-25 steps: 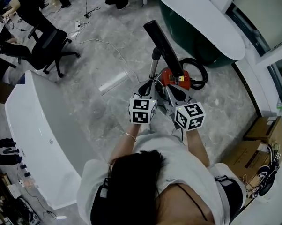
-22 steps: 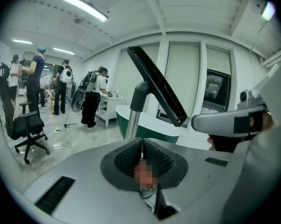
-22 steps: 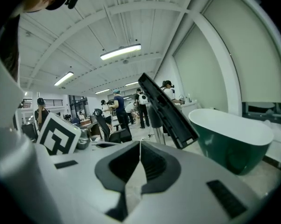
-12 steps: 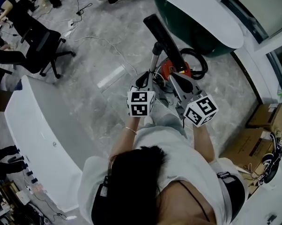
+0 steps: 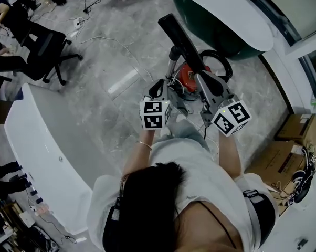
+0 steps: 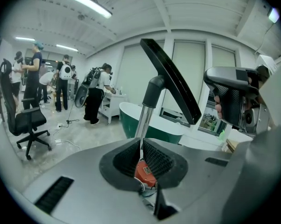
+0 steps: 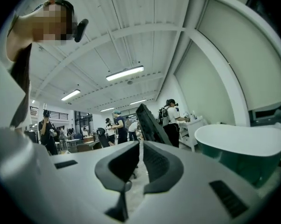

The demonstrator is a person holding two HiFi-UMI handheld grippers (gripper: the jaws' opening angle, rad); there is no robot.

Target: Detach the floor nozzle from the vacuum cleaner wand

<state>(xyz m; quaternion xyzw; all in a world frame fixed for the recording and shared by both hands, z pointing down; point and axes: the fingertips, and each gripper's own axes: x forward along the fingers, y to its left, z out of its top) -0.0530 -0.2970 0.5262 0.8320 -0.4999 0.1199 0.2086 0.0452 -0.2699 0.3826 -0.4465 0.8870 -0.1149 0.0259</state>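
Jaws together; floor nozzle (image 5: 181, 38) in every view, hose (image 5: 227, 67) in head's.

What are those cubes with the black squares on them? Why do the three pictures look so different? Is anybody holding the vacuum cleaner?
The cubes are part of two pinching tools called grippers. A person holds one in each hand. One picture comes from a camera on the person's head, looking down. The other two come from cameras riding on the left gripper and the right gripper, looking along their jaws. Both pairs of jaws are shut and hold nothing. On the grey floor sits a red vacuum cleaner. Its shiny wand points up, with the black floor nozzle on top. Behind it is a green bathtub.
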